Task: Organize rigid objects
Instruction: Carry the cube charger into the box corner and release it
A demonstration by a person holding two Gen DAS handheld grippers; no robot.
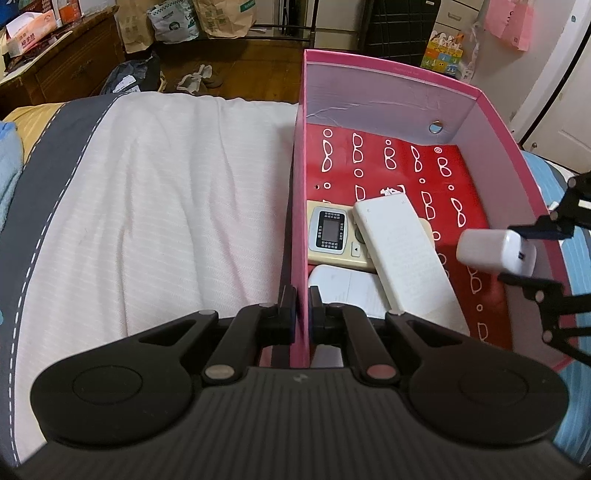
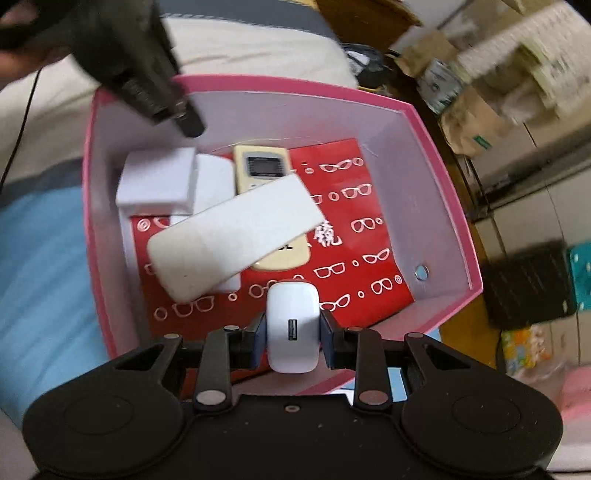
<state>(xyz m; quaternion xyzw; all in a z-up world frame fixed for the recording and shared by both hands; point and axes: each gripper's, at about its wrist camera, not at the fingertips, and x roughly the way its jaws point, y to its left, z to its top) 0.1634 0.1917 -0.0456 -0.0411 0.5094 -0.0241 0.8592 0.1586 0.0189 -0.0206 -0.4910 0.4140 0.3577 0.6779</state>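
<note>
A pink box (image 1: pixel 391 85) with a red glasses-print sheet (image 1: pixel 402 162) on its floor stands on the bed. Inside lie a beige remote (image 1: pixel 330 236), a long white slab (image 1: pixel 406 254) across it, and a white block (image 2: pixel 157 181). My left gripper (image 1: pixel 303 308) is shut on the box's left wall. My right gripper (image 2: pixel 292 330) is shut on a white USB charger (image 2: pixel 293 326) and holds it above the box's near side; the charger also shows in the left wrist view (image 1: pixel 496 253). The box (image 2: pixel 443 155), remote (image 2: pixel 264 166) and slab (image 2: pixel 236 234) lie below it.
The box sits on a white striped sheet (image 1: pixel 166 206) with a grey band (image 1: pixel 51 173). Blue bedding (image 2: pixel 40 258) lies beside the box. Paper bags (image 1: pixel 221 18), a wooden cabinet (image 1: pixel 70 62) and clutter stand on the floor beyond the bed.
</note>
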